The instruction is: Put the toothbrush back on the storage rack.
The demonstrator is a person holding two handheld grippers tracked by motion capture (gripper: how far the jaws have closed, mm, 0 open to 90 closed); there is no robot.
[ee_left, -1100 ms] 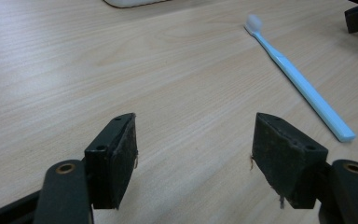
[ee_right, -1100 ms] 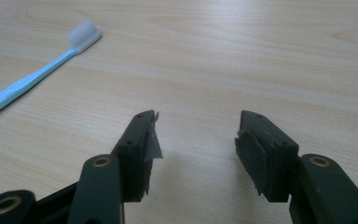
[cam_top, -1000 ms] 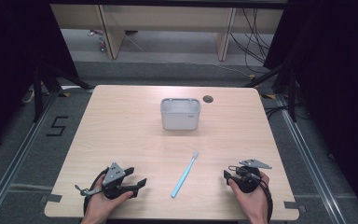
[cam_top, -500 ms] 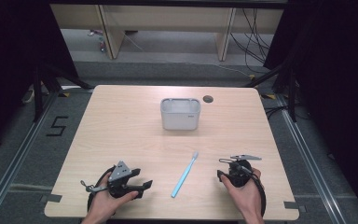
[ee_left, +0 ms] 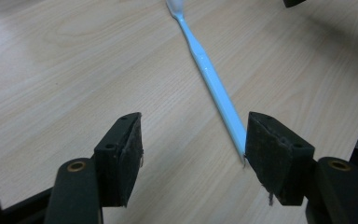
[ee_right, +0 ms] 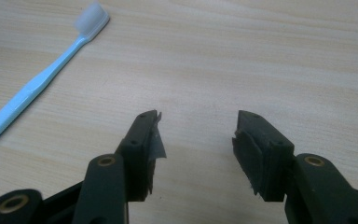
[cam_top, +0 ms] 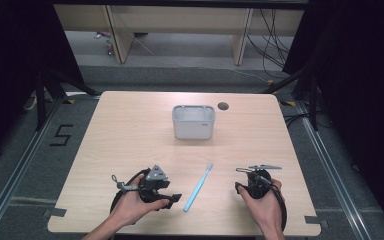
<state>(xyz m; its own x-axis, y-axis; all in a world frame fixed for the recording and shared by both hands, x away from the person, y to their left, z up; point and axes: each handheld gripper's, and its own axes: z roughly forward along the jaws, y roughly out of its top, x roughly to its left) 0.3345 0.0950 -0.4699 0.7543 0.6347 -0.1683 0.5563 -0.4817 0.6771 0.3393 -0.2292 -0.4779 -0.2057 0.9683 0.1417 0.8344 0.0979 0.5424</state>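
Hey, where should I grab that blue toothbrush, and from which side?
Take the toothbrush by the straight handle, near the end closest to you, not the white bristle head. It lies flat on the table, so come down from above with the jaws across its narrow width. The left tongs seem best placed: open, with the handle's end right by one jaw.

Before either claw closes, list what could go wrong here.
1. The left claw is open, but the thin light-blue plastic toothbrush runs past its right-hand pad, not centred; closing now could flick it aside.
2. The toothbrush lies flat on the pale wooden table, so pads may scrape wood and slip off.
3. The right claw, open over bare wood beside the bristles, might crowd the left.
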